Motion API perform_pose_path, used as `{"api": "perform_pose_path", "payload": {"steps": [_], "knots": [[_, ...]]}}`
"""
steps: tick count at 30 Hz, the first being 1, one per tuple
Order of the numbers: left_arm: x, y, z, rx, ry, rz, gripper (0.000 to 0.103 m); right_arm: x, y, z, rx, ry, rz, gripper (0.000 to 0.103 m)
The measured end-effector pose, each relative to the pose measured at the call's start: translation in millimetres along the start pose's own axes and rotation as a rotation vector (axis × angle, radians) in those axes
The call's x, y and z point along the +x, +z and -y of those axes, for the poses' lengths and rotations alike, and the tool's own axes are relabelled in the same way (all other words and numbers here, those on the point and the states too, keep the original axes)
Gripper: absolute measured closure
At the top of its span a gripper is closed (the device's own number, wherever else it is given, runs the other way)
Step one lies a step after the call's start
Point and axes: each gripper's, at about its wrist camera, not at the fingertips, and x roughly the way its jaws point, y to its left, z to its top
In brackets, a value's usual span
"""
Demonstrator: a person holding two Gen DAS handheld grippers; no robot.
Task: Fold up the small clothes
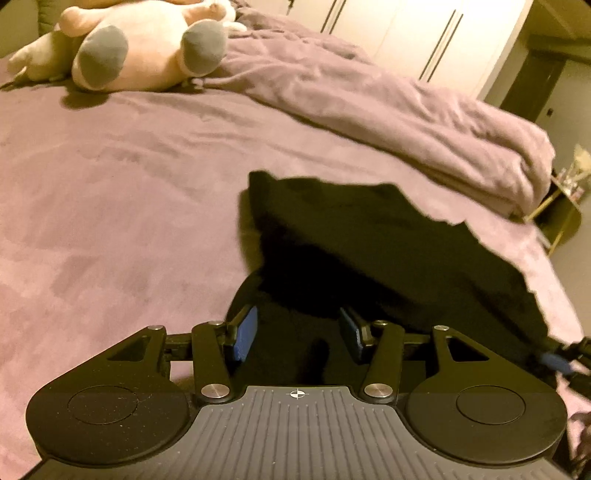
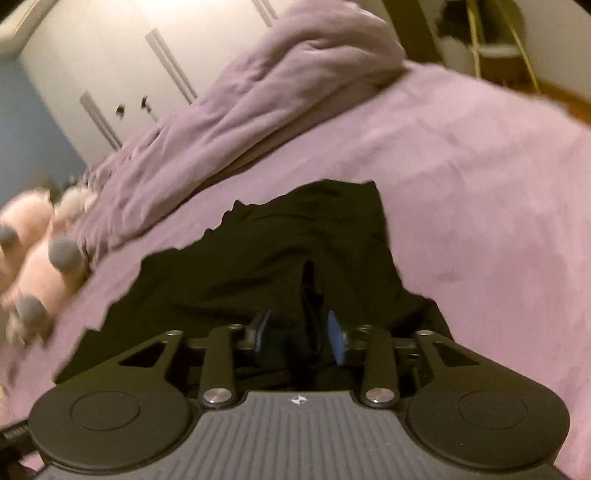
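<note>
**Two hand-held grippers at the near edge of a dark garment on a bed**

Left wrist view: the left gripper (image 1: pixel 299 338) sits low over the near part of a black garment (image 1: pixel 388 251), which lies spread on a mauve bedsheet (image 1: pixel 110 192). Its blue pads (image 1: pixel 244 334) stand well apart, with dark cloth filling the space between and beneath them; no pinch on the fabric is visible, so the jaws read as wide. The garment runs from the gripper away to the right, its far edge ragged against the sheet. At the right border, the tip of the right gripper (image 1: pixel 561 360) shows at the garment's near right corner, blurred. Beyond the garment, a bunched mauve duvet (image 1: pixel 388 110) lies along the right side of the bed, and a pink plush toy (image 1: pixel 140 48) with grey feet rests at the far left. White wardrobe doors (image 1: pixel 424 33) stand behind the bed.

Right wrist view: the right gripper (image 2: pixel 301 338) is also over the black garment (image 2: pixel 277 251), with a raised fold of cloth between its fingers. One blue pad (image 2: pixel 335 341) is clear; the other is shadowed. The jaws stand at a moderate gap, and whether the pads press the fold cannot be told. The duvet (image 2: pixel 258 92) lies beyond, and the plush toy (image 2: pixel 37 258) is blurred at the left.
</note>
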Motion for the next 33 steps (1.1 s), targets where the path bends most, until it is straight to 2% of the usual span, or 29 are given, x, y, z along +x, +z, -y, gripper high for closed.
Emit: {"api": "perform_pose_path", "payload": {"steps": [3,5,9,12,14,15,17,21,23,27,29,33], "knots": [[4,10,3,-0.022,-0.02,-0.002,0.046,5,0,9,0.094,0.061,-0.041,0.068],[10,17,6,-0.028,-0.029,-0.005,0.046,9,-2,16,0.135,0.069,-0.069,0.068],[26,32,12,-0.026,-0.011,-0.019,0.047,18,-4,15,0.166,0.095,-0.082,0.068],[40,40,16,-0.017,-0.003,-0.05,0.047,24,0,9,0.145,0.091,-0.1,0.085],[48,41,17,-0.01,0.021,-0.076,0.053,27,1,5,0.123,0.093,-0.113,0.099],[50,41,17,-0.003,0.022,-0.08,0.054,29,3,2,0.107,0.093,-0.114,0.099],[49,38,14,0.004,0.037,-0.07,0.052,25,8,-9,0.029,0.056,-0.063,0.1],[46,30,2,0.013,0.036,-0.08,0.043,-8,21,-25,-0.088,0.025,0.159,0.1],[47,27,-1,0.03,0.031,-0.085,0.041,-13,23,-25,-0.143,-0.025,0.202,0.1],[42,27,6,0.079,0.04,-0.083,0.039,4,16,-5,-0.148,-0.094,0.119,0.099],[40,28,9,0.109,0.05,-0.084,0.039,10,9,6,-0.107,-0.111,0.077,0.099],[32,27,5,0.141,0.073,-0.069,0.04,5,2,13,-0.075,-0.115,0.099,0.099]]}}
